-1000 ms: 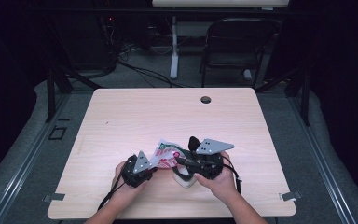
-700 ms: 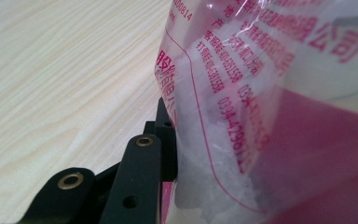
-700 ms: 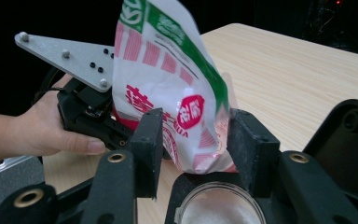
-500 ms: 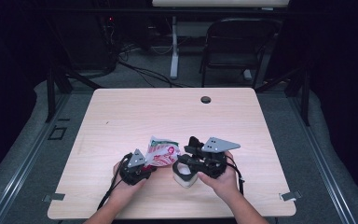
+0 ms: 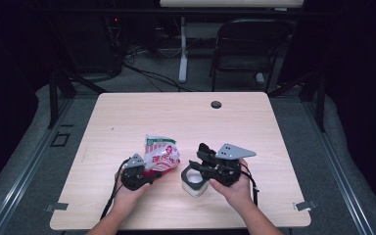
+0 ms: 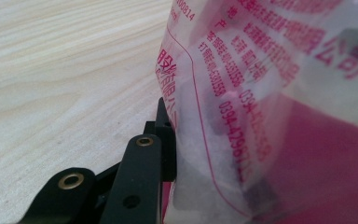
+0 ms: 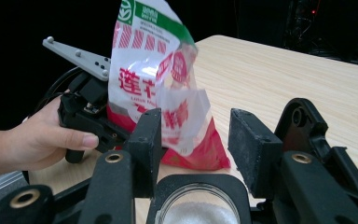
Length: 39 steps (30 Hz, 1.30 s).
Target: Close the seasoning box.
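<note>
Left gripper clamped on the bag, held upright on the table by the jar, ready to pour; right gripper open above the jar, empty.

Glossy printed plastic bag (crinkled, translucent) stands on the smooth, matt pale-wood table.

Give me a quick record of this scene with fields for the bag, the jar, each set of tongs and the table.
bag: red, white and green printed plastic bag, upright on the table, lower part pink-red
jar: small glass jar with white contents, just below the right tongs
left tongs: shut on the bag's lower edge
right tongs: open, jaws just opened, nothing between them
table: light wood table, round dark hole near far edge
</note>
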Each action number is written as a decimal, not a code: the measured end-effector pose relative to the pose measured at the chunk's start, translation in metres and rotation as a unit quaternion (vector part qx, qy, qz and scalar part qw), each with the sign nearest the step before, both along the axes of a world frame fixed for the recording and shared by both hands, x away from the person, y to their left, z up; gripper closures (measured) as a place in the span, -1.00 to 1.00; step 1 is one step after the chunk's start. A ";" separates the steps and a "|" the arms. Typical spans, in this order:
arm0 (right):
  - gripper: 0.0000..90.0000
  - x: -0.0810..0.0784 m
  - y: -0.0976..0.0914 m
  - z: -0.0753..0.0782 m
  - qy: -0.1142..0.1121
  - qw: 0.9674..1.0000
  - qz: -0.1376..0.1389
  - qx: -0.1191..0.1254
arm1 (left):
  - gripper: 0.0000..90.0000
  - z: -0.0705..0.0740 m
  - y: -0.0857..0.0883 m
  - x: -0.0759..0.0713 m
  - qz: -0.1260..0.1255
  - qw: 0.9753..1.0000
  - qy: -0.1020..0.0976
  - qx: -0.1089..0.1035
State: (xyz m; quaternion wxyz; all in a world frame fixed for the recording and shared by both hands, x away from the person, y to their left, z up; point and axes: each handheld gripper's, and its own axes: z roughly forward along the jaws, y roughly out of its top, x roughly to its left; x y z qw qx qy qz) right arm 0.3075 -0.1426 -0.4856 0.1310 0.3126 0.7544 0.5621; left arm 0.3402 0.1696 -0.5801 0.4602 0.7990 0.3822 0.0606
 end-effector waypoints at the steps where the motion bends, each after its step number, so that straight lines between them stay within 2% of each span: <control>1: 0.22 0.000 0.000 0.000 0.000 1.000 0.000 0.000 | 0.68 0.000 0.001 0.001 0.000 1.000 0.001 -0.007; 9: 0.22 0.001 0.000 -0.001 0.004 1.000 0.001 -0.003 | 0.69 0.004 0.011 0.003 0.019 1.000 -0.005 -0.015; 13: 0.22 0.000 -0.001 0.000 0.004 1.000 -0.003 -0.002 | 0.69 0.007 0.018 0.004 0.038 0.999 -0.009 -0.017; 16: 0.22 0.001 -0.002 -0.001 0.004 1.000 -0.004 0.001 | 0.70 0.010 0.027 0.006 0.056 0.998 -0.012 -0.018; 21: 0.22 0.001 -0.002 -0.001 0.004 1.000 -0.006 0.001 | 0.70 0.013 0.041 0.008 0.094 0.995 -0.019 -0.019; 25: 0.22 0.002 -0.003 -0.001 0.004 1.000 -0.007 0.003 | 0.70 0.015 0.055 0.010 0.123 0.992 -0.025 -0.020; 30: 0.22 0.002 -0.003 -0.001 0.005 1.000 -0.007 0.004 | 0.70 0.017 0.070 0.011 0.156 0.987 -0.028 -0.010; 34: 0.22 0.002 -0.003 -0.002 0.005 1.000 -0.009 0.002 | 0.70 0.017 0.081 0.012 0.191 0.981 -0.035 0.014; 37: 0.22 0.002 -0.003 -0.002 0.006 1.000 -0.010 0.003 | 0.70 0.016 0.087 0.013 0.210 0.977 -0.034 0.025; 38: 0.22 0.002 -0.003 -0.002 0.006 1.000 -0.010 0.003 | 0.70 0.016 0.089 0.014 0.220 0.974 -0.036 0.030; 39: 0.22 0.002 -0.003 -0.002 0.007 1.000 -0.010 0.003 | 0.70 0.016 0.091 0.014 0.224 0.973 -0.034 0.033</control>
